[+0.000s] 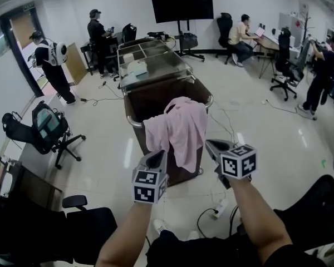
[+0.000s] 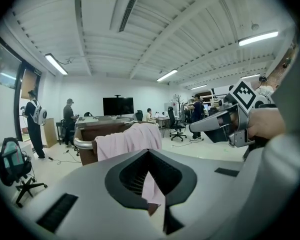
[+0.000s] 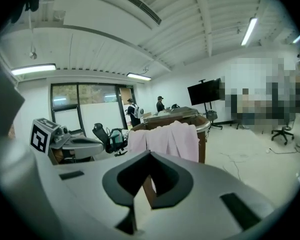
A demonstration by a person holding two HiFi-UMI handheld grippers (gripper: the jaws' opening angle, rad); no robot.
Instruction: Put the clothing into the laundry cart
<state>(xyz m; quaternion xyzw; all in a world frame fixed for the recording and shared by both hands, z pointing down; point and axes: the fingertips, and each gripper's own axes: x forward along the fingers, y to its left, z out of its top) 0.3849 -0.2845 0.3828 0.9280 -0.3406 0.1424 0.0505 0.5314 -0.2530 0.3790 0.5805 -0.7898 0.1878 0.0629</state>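
Head view: the pink garment [image 1: 178,129] is draped over the near rim of the laundry cart [image 1: 134,124]. Most of it hangs down the outside of the front wall, and only a fold lies over the edge. My left claw [image 1: 156,159] and right claw [image 1: 214,148] sit low in front of it, one to each side, neither touching cloth. The garment's long axis runs up and down the wall, top end at the rim, loose end pointing at the floor.

Left gripper view: my jaws are closed together with nothing between them (the pink seen past them is the garment further off).

Right gripper view: the same here, jaws pressed together and empty, with the garment hanging ahead on the rim.

I judge the clothing only half in. To finish well, I would open one claw, pinch the hanging lower end where the cloth bunches, then lift it above the rim. I would release it over the cart's middle so its weight cannot drag it back out.
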